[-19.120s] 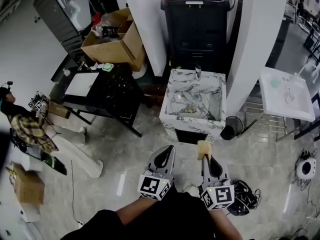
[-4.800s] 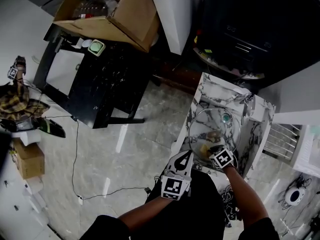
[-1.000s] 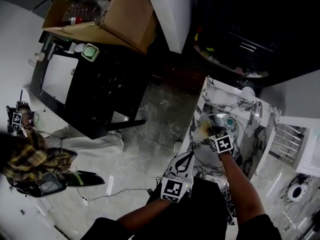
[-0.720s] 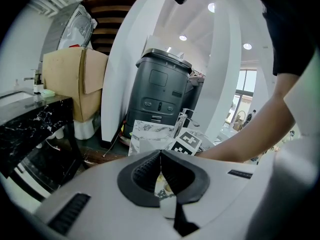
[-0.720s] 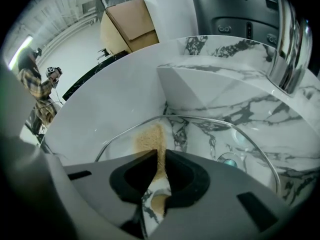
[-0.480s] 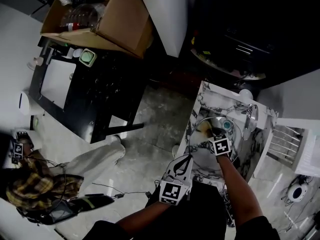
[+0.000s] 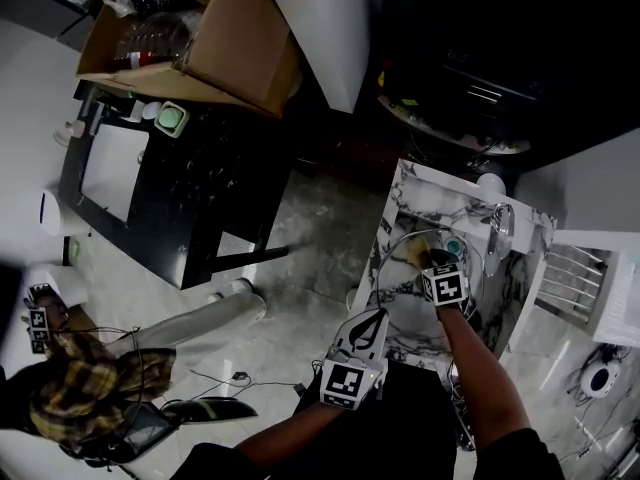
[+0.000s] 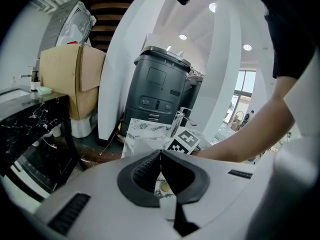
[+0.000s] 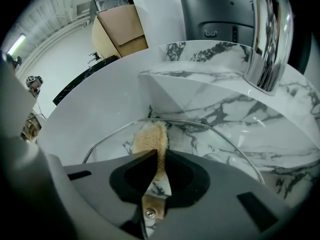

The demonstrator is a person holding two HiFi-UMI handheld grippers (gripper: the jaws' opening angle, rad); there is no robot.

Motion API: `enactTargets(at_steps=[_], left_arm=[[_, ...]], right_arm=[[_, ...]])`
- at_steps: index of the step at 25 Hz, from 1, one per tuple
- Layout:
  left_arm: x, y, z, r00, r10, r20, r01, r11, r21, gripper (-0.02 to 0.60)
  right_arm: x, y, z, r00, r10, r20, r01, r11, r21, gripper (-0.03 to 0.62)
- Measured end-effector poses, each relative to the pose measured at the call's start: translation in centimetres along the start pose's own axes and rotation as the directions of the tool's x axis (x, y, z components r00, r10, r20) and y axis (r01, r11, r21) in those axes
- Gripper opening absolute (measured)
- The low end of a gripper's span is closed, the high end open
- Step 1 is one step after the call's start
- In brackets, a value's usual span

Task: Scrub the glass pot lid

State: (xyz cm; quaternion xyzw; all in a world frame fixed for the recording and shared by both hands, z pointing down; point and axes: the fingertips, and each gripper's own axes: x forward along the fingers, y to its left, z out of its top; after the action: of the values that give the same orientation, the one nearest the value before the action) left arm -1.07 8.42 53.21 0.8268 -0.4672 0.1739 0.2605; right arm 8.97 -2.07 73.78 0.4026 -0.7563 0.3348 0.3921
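Pinching sponge (image 9: 150,139) tight, R gripper (image 7: 433,260) jaws press it on glass lid (image 9: 215,144); L gripper (image 7: 372,315) jaws closed, empty.

Nothing readable here tbh, the left gripper (image 7: 371,315) and right gripper (image 7: 432,259) cubes just carry black-and-white square marker patterns.

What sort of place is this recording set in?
Probably a workshop or lab hall with a mock washing station, not a home kitchen. A freestanding marble-pattern sink stands on open tiled floor, near a black table and a cardboard box, with loose cables lying about.
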Motion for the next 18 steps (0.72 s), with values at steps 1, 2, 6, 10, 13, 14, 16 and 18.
enactTargets(at_steps=[1,2,6,10,13,14,16,18], left_arm=[[0.1,0.0,0.0,1.000,-0.001,0.000,0.001,1.000,-0.002,0.015],[0.1,-0.1,0.0,1.000,-0.002,-0.001,0.002,1.000,-0.004,0.015],[0.1,-0.4,-0.2,1.000,-0.004,-0.009,0.004,1.000,0.004,0.015],[0.1,-0.5,-0.3,1.000,-0.011,-0.016,0.012,1.000,0.009,0.015],[0.1,-0.7,-0.4,1.000,-0.016,-0.020,0.017,1.000,0.011,0.017],[0.0,-0.7,-0.4,1.000,-0.017,-0.021,0.017,1.000,0.013,0.015],[0.0,-0.9,-0.5,1.000,-0.020,-0.022,0.021,1.000,0.016,0.017],[0.0,-1.0,-0.5,0.999,-0.026,-0.023,0.027,0.999,0.018,0.015]], right_arm=[[0.0,-0.2,0.0,1.000,-0.005,0.000,0.005,1.000,-0.004,0.057],[-0.1,-0.4,-0.1,1.000,-0.011,-0.001,0.011,1.000,-0.009,0.057],[-0.4,-1.2,-0.3,0.999,-0.033,-0.004,0.033,0.999,-0.017,0.057],[-0.5,-1.8,-0.2,0.999,-0.044,0.001,0.044,0.999,0.000,0.057],[-0.6,-2.1,-0.3,0.999,-0.054,-0.002,0.054,0.999,0.004,0.057],[-0.7,-2.3,-0.4,0.998,-0.059,-0.006,0.059,0.998,0.005,0.057],[-0.9,-2.6,-0.6,0.998,-0.067,-0.011,0.067,0.998,0.010,0.057],[-1.0,-2.9,-0.7,0.997,-0.074,-0.012,0.074,0.997,0.013,0.057]])
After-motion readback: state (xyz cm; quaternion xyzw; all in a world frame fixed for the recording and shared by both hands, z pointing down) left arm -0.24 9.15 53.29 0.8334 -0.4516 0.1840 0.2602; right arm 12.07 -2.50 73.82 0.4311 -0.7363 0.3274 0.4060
